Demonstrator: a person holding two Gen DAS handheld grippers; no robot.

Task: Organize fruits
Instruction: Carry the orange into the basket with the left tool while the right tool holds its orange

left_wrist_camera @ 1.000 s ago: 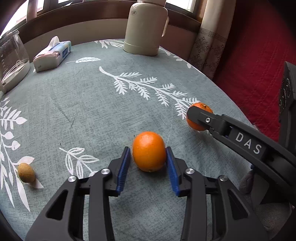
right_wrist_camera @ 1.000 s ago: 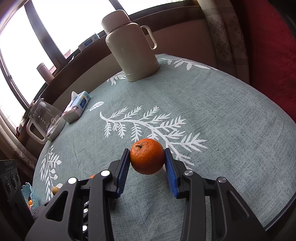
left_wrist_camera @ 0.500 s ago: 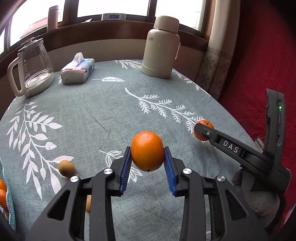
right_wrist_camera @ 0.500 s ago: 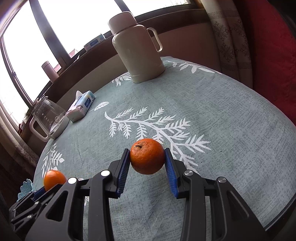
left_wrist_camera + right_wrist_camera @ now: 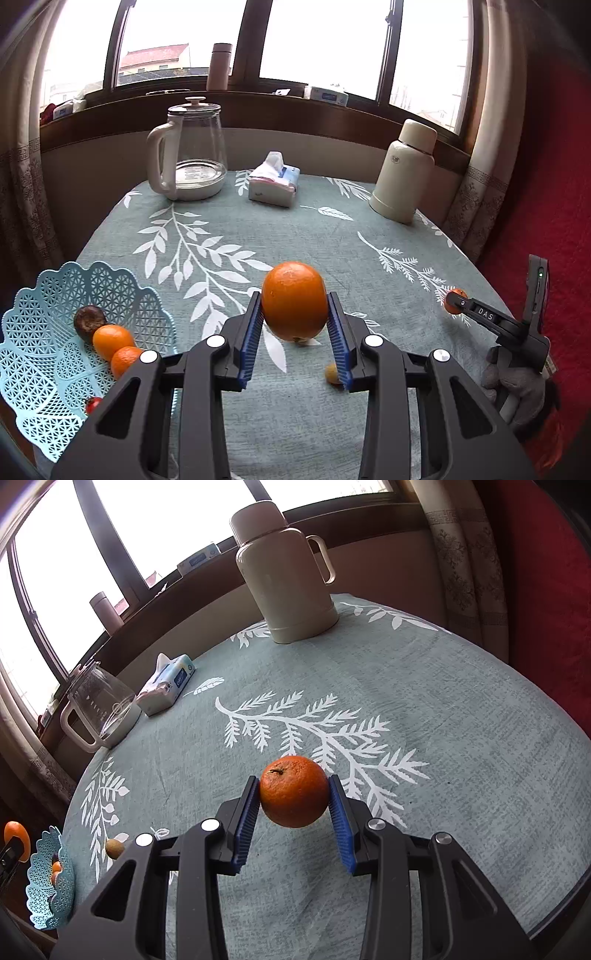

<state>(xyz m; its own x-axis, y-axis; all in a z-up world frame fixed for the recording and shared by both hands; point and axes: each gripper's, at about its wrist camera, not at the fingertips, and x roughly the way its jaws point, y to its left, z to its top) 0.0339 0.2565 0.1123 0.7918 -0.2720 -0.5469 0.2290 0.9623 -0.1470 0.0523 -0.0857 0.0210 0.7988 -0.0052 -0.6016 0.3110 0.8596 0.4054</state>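
Observation:
My left gripper [image 5: 295, 325] is shut on a large orange [image 5: 294, 300] and holds it well above the tablecloth. At the left stands a light blue lattice basket [image 5: 40, 387] with two small oranges [image 5: 112, 341], a dark round fruit [image 5: 88, 320] and a small red fruit [image 5: 93, 403] in it. My right gripper [image 5: 293, 808] is shut on a tangerine [image 5: 293, 791] with a stem, just above the cloth; the same tangerine [image 5: 453, 298] shows far right in the left wrist view. A brownish kiwi [image 5: 113, 847] lies on the table near the basket [image 5: 48, 890].
At the back of the teal leaf-patterned tablecloth [image 5: 314, 236] stand a glass kettle [image 5: 192, 162], a tissue pack [image 5: 273, 182] and a cream thermos [image 5: 404, 177]. A small yellowish fruit [image 5: 331, 373] lies under my left fingers. A red cushion [image 5: 554, 221] borders the right side.
My left gripper has lifted the large orange high off the table and swung toward the basket, which now shows. The right gripper keeps the tangerine, raised only slightly.

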